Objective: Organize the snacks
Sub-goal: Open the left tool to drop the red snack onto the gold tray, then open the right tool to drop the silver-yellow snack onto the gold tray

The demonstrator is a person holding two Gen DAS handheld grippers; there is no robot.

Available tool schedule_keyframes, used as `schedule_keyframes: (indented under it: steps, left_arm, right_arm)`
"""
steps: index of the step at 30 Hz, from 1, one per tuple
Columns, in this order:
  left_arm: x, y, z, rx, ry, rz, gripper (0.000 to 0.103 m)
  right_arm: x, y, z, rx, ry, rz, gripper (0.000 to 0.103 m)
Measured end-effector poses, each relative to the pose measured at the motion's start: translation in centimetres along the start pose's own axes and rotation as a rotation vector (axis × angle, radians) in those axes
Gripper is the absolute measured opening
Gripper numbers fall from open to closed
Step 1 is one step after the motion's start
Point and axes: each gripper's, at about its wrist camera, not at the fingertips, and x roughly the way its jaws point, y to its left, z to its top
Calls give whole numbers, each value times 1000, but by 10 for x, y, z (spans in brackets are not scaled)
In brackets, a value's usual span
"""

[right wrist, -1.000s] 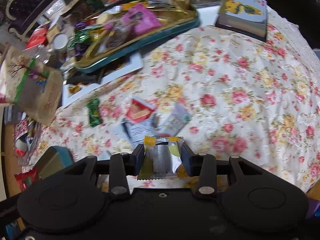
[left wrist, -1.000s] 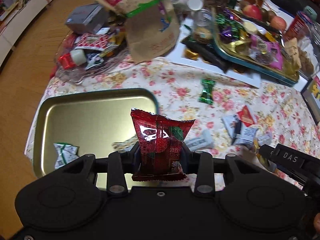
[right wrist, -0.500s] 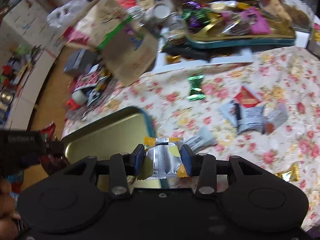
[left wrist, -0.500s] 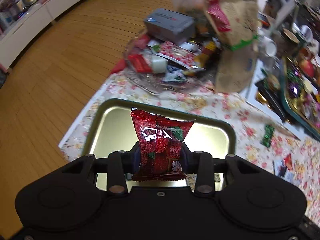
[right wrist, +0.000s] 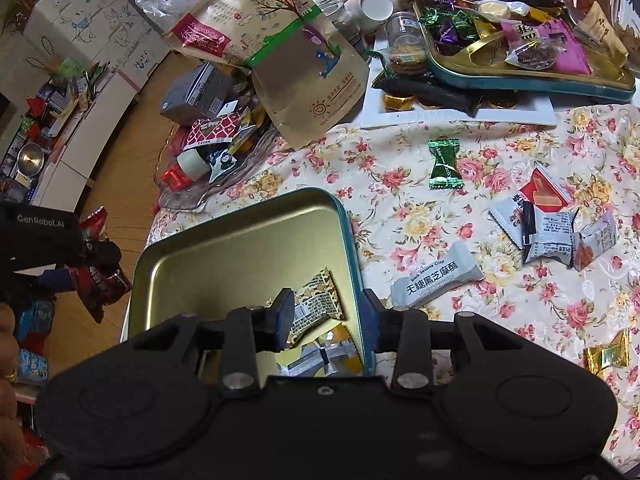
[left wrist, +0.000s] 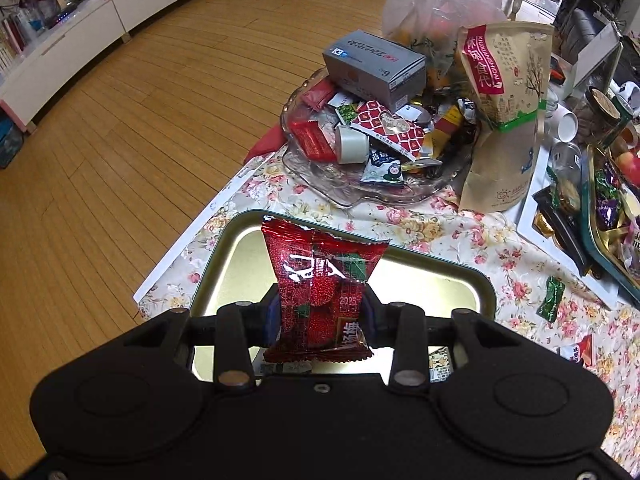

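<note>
Left wrist: left gripper (left wrist: 320,316) clamped on a red snack packet (left wrist: 322,292), upright, over the gold tray (left wrist: 486,292) on the floral tablecloth (left wrist: 440,232); glass dish (left wrist: 360,188) of snacks beyond. Right wrist: right gripper (right wrist: 326,318) closing, nothing between the pads, over the tray's (right wrist: 352,248) near corner; silver-and-yellow packet (right wrist: 320,354) and patterned packet (right wrist: 320,304) inside; grey sesame bar (right wrist: 436,280) just beside.

Red snack packet (left wrist: 322,300): "2025" printed low on front. Grey box (left wrist: 374,66), far in glass dish: "6". White bar wrapper (right wrist: 436,278) on floral cloth, right of tin: "Black Sesame Crisp". Left gripper (right wrist: 102,258) body: "GenRobot.AI".
</note>
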Motion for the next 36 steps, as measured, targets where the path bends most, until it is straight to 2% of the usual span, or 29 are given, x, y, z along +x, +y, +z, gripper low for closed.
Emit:
schedule_keyframes:
  steps: [7,12,17,29,36]
  left_arm:
    - [2,0,0,-11,7,-30,47]
    - [-2,-2,-1,-6,-26,4,47]
    - [3,-6,-3,-13,20,-3,47]
    - [-2,-46,-15,82,72,-76,47]
    - [-5,-82,-23,151,95,-127,47]
  right_arm:
    - [1,-3,0,7,5,-13,39]
    - [-1,0,-1,-5,5,-4,39]
    - [-2,-3,1,5,0,-14,39]
    - [5,-27,0,49,37,-123,40]
    - [0,-72,5,118,40,-204,40]
